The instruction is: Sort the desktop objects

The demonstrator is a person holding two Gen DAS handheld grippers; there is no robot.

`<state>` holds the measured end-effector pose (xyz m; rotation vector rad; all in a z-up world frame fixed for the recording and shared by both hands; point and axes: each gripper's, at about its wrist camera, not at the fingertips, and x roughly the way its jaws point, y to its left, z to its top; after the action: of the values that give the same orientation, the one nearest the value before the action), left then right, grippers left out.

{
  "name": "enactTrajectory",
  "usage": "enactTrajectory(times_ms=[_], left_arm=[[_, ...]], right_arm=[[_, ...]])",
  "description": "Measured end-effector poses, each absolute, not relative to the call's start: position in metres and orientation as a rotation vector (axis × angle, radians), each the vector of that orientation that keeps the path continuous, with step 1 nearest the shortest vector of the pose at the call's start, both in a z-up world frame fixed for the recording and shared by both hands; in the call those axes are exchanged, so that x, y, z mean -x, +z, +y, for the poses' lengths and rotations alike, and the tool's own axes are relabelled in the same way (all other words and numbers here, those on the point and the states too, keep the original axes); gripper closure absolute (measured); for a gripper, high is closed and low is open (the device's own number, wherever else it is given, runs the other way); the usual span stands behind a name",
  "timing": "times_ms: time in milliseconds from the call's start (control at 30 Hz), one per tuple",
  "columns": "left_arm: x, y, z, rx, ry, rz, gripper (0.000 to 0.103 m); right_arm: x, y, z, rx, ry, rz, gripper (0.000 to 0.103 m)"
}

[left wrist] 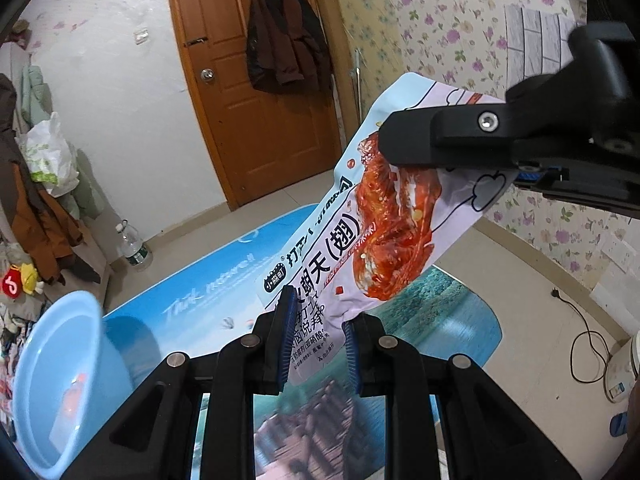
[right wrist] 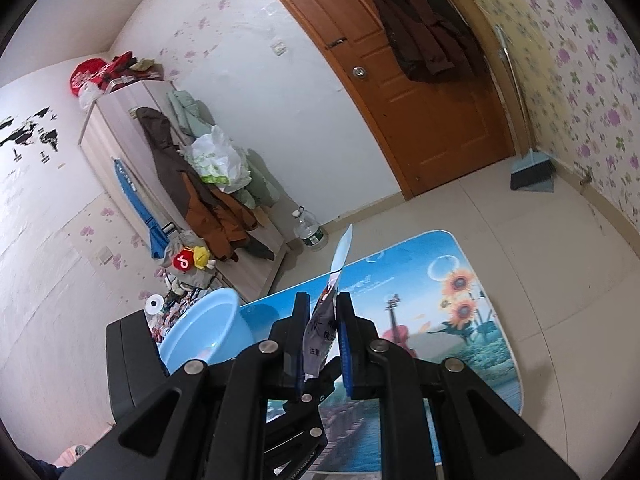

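Snack pouch (left wrist: 384,216) is up in the air over the bench (left wrist: 208,300), held at both ends: left gripper (left wrist: 316,340) jaws clenched on its lower printed edge, right gripper (right wrist: 322,340) jaws clenched on the other end, seen edge-on in the right wrist view. Step in hand, I'd judge: carry phase of sorting, pouch lifted w/ both hands, not yet dropped.

Next move prob. calls for swinging it toward the blue basin (left wrist: 60,380), which sits left of the pouch at the bench's edge, then opening both jaws together so it falls flat, not dangling from one corner.

Pouch: thin glossy plastic film, flat, floppy, pale blue/lilac w/ a red food photo and printed text; it flexes between grips. Basin: smooth rigid plastic, round, something reddish inside. Bench: rounded corners, glossy scenic print.
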<state>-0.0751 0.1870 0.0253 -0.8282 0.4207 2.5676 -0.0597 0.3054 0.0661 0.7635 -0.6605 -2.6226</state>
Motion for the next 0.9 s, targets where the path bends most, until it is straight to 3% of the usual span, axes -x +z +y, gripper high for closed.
enactTrajectory(times_ms=[900], left_arm=[[0.029, 0.048, 0.064, 0.787, 2.714, 0.255, 0.082]], right_arm=[[0.011, 0.107, 0.166, -0.731, -2.554, -0.463, 0.089]])
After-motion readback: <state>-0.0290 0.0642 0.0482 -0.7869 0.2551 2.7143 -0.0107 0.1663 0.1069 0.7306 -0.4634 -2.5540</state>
